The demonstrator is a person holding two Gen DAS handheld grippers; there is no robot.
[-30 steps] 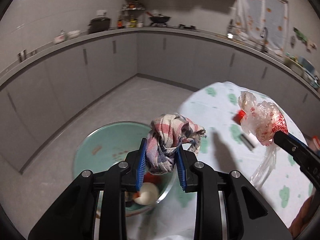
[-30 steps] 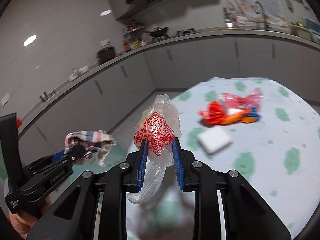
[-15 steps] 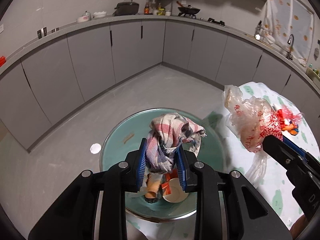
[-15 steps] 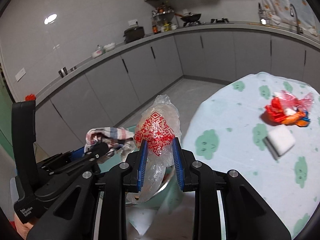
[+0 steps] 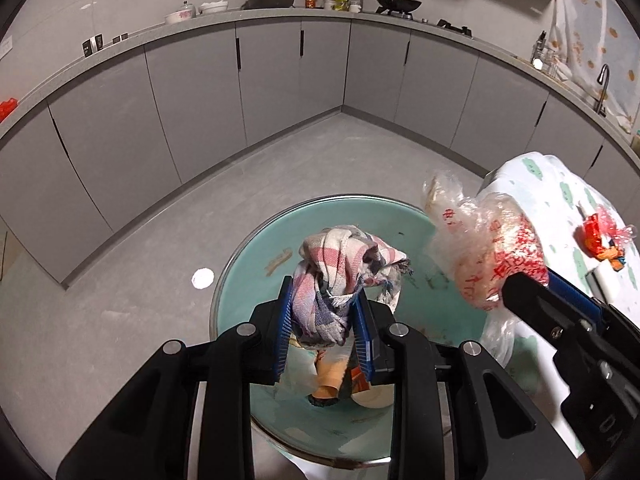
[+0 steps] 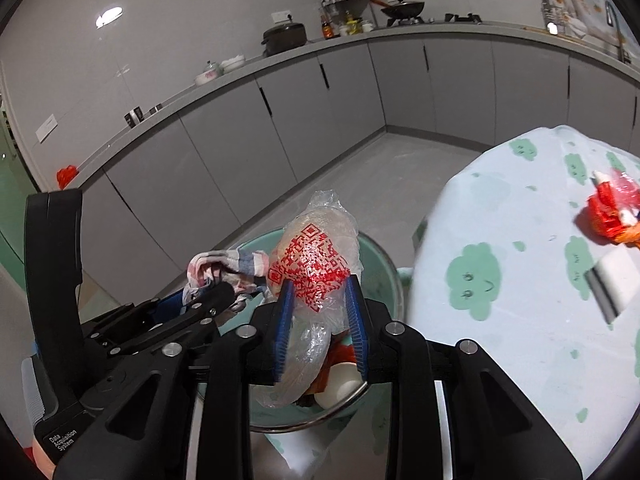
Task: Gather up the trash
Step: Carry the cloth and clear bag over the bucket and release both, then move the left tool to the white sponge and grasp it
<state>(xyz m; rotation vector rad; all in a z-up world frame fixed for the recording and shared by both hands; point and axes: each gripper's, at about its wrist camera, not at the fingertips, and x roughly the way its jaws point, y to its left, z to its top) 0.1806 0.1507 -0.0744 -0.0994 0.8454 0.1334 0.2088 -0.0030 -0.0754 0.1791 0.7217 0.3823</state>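
Little print to read here.
White lettering on the left gripper (image 6: 224, 294), low on its black body, reads "Data Acquisition System"; the plastic bag (image 6: 316, 264) carries a red QR code, its red characters too crumpled to read.

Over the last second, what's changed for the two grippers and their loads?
Both grippers swung from beside the table to above the green bin. The left gripper carried the checked cloth over the opening; the right gripper brought the plastic bag over it too. Nothing let go: both stay clamped. The red wrapper stays on the table.
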